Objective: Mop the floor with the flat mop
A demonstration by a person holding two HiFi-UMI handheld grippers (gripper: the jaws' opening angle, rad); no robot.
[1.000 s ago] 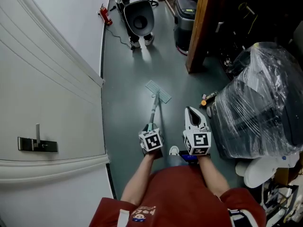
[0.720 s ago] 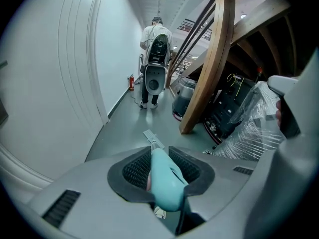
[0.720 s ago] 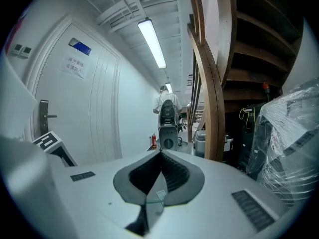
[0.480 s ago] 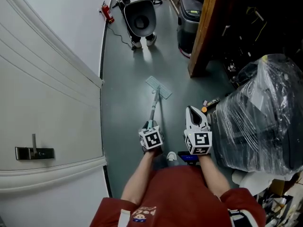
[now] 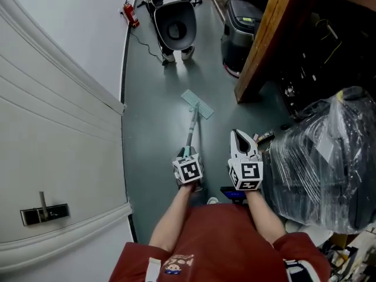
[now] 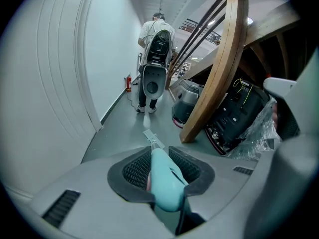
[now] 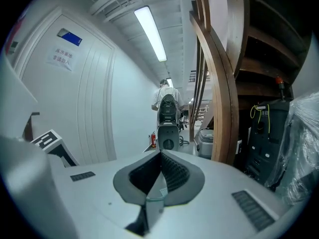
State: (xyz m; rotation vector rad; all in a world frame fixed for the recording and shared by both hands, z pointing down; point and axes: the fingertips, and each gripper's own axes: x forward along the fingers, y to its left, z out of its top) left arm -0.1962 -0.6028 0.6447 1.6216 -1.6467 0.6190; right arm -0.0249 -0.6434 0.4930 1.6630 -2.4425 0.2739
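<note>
- Left gripper: your jaws are clamped on the pale teal grip of the flat mop. The grip fills the gap between the 2 black pads and runs straight out ahead of them.
- Right gripper: level with the left one, just to its right. The jaws are pressed together with nothing between them, and it is off the mop, so you have 1 gripper on the handle.
- Ahead of the left gripper: the pole slopes down to the mop head. The head appears to lie flat on the grey-green floor, skewed to the pole.
- Left of the left gripper: a white panelled wall, close by.
- Right of the right gripper: a plastic-wrapped bundle. Beyond it a slanted wooden beam meets the floor.
- Far ahead: a person carrying equipment on their back stands in the corridor.
- Progress: the floor shows no wet streak or sheen, so you cannot tell which strips are done. Judged from the pose, you are mid-stroke down the middle. The stretch beyond the mop head, the wall edge and the floor beside the beam look left to cover.
</note>
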